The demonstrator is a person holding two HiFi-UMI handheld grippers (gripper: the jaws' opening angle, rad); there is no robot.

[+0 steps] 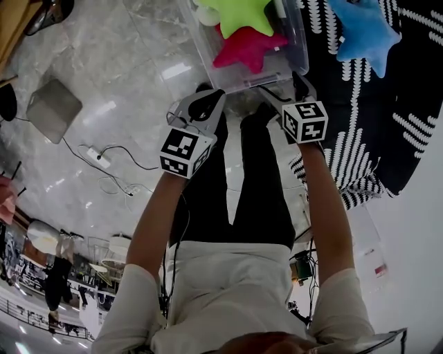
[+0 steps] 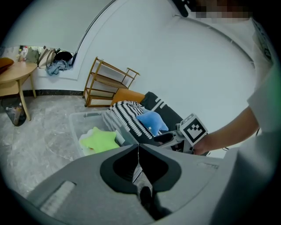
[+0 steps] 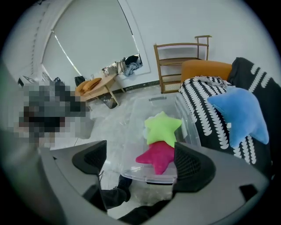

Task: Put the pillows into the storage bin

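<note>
The clear storage bin (image 1: 235, 81) stands on the floor, pushed up against a black-and-white throw (image 1: 360, 124), presumably so that each pillow has only a short trip over the rim. Two pillows already lie inside it: the green star pillow (image 1: 239, 14) towards the far end and the pink star pillow (image 1: 249, 47) at the near end, overlapping the green one's lower points.

The right claw (image 3: 140, 160) hangs just above the bin's near rim, tilted steeply down, with its jaws wide apart and nothing gripped. The pink pillow shows beyond the gap, resting in the bin and clear of both pads.

The left claw (image 2: 138, 154) is pressed together on nothing and held short of the bin's near edge, just beside the right one. It looks idle, kept out of the way.

One pillow remains outside: the blue star pillow (image 1: 363, 31), lying on the throw just to the right of the bin. That puts it on the right claw's side, so the open jaws seem well placed to go for it.
</note>
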